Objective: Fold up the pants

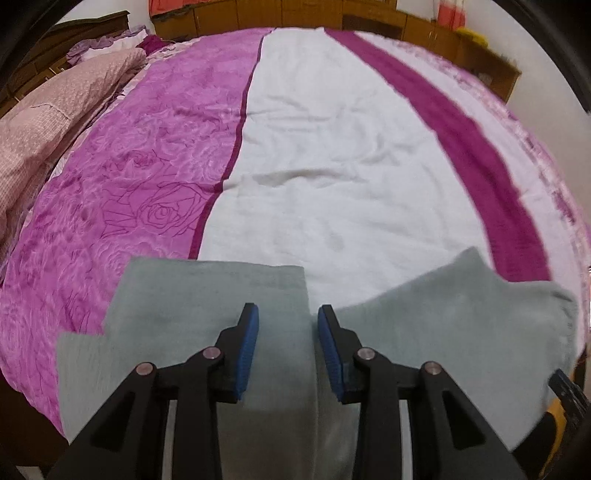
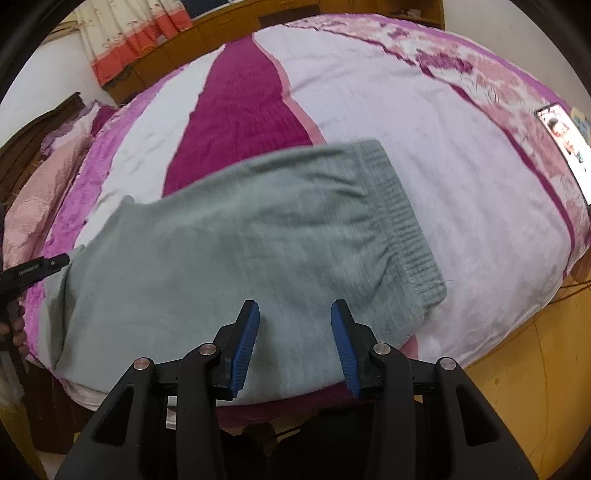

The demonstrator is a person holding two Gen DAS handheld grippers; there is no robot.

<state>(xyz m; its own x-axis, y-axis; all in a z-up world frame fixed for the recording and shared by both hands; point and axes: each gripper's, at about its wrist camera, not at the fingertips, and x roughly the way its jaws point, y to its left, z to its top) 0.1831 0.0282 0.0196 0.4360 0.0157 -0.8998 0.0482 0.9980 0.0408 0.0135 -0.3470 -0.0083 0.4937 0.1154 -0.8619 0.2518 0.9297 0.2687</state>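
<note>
On the near edge of the bed, a pair of grey-green pants lies flat across the pink, white and magenta bedspread, roughly parallel to the mattress edge. The ribbed waistband sits toward the right end; the leg ends lie to the left, one hem stepped slightly behind the other. The left gripper is angled down over the leg section, its blue pads parted with a moderate gap; fabric lies beneath and between them, but the pads are not pressing on it. The right gripper is angled down over the seat area just short of the waistband, jaws likewise partly apart, cloth below them and nothing pinched. A lit phone lies on the far right of the bedspread, well apart from the pants. A pink quilt is bunched at the left end of the bed. Wooden cabinets line the far wall.
</note>
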